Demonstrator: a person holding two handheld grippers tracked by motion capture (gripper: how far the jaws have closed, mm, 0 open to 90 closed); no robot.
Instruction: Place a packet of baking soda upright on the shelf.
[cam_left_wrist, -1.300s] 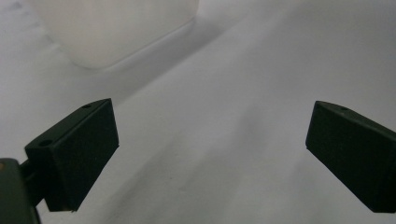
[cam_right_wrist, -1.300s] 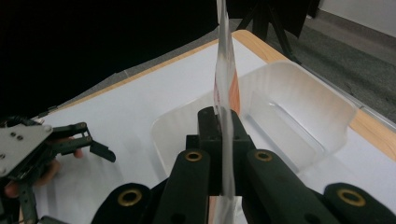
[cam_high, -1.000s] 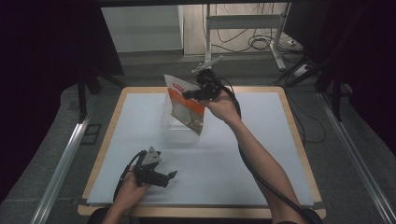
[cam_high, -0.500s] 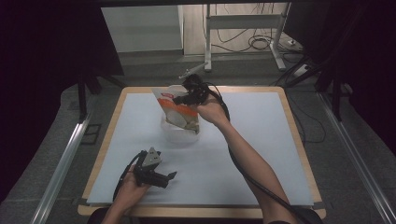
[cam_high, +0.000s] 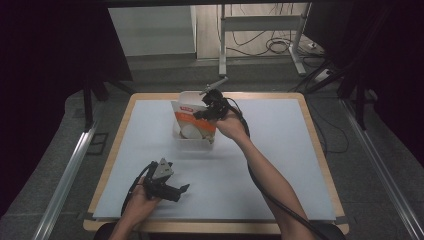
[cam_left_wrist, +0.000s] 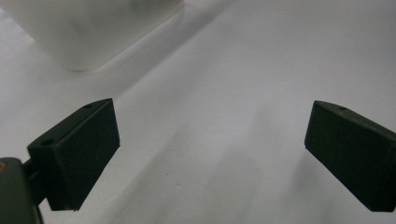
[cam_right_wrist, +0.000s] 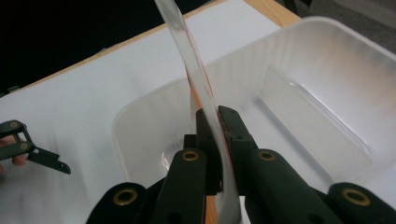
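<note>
Lowering that orange-and-white packet (cam_high: 194, 125) into the clear tub (cam_high: 192, 142) near the table's (cam_high: 300, 150) far edge, keep your right gripper (cam_right_wrist: 211, 122) pinching it until it bottoms out, then let go. Your left gripper (cam_high: 172, 189), spread wide and empty by the near edge, could steady the tub.

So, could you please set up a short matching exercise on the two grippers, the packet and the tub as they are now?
Things:
1. left gripper
2. right gripper
3. packet
4. tub

States:
A. clear plastic, on the white mat
B. clamped upright, over the tub
C. jaws wide apart, nothing between them
D. jaws shut on a thin edge

Pairs: 1-C, 2-D, 3-B, 4-A
</note>
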